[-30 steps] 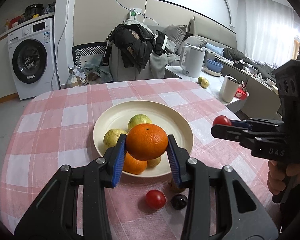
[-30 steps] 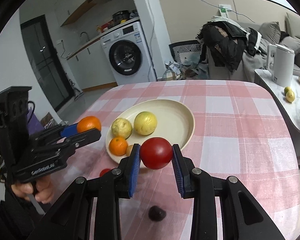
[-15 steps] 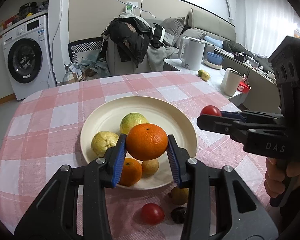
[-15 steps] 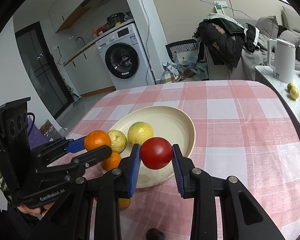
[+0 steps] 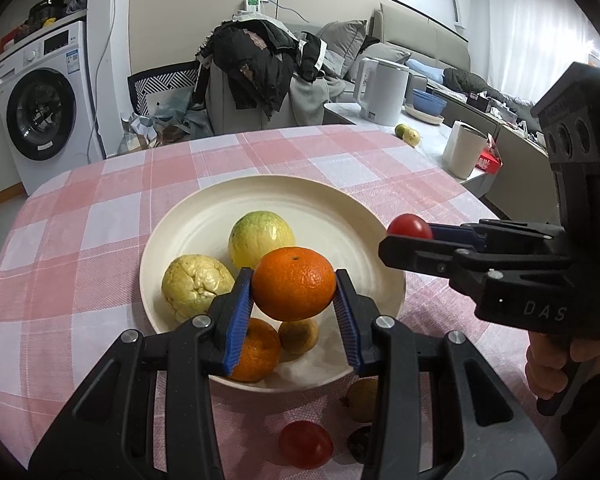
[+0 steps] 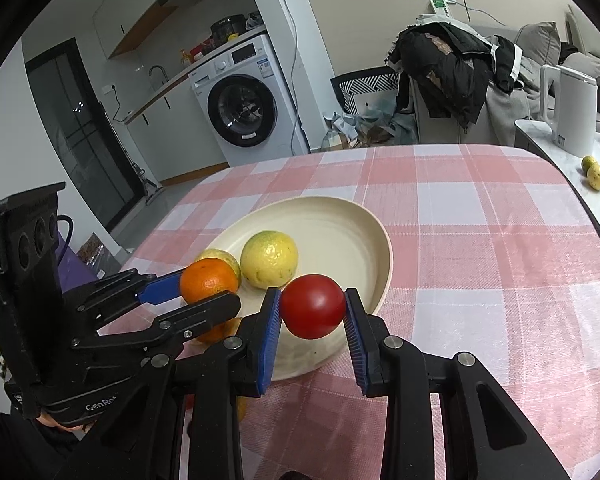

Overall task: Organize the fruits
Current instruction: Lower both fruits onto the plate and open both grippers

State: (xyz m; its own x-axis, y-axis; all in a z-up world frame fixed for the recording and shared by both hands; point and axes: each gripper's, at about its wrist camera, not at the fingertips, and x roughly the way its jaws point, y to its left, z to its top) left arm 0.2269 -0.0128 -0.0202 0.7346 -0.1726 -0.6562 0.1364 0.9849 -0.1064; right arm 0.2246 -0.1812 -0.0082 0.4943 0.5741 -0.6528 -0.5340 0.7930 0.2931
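My left gripper (image 5: pixel 294 296) is shut on an orange (image 5: pixel 293 282) and holds it above the near part of the cream plate (image 5: pixel 340 216). My right gripper (image 6: pixel 312 308) is shut on a red tomato (image 6: pixel 312 306) over the plate's near rim (image 6: pixel 376 236); it also shows in the left wrist view (image 5: pixel 410 228). On the plate lie a green-yellow fruit (image 5: pixel 261 236), a wrinkled yellow fruit (image 5: pixel 196 286), a second orange (image 5: pixel 258 350) and a small brownish fruit (image 5: pixel 299 334).
On the pink checked cloth (image 5: pixel 80 240) before the plate lie a small red tomato (image 5: pixel 306 444), a brownish fruit (image 5: pixel 362 398) and a dark fruit (image 5: pixel 358 442). A side counter with a kettle (image 5: pixel 382 92), a cup (image 5: pixel 464 152) and two small fruits (image 5: pixel 407 133) stands to the right.
Both grippers have moved forward and in over the plate with their fruits. The right gripper's tomato has come from beside the plate to over its near rim.
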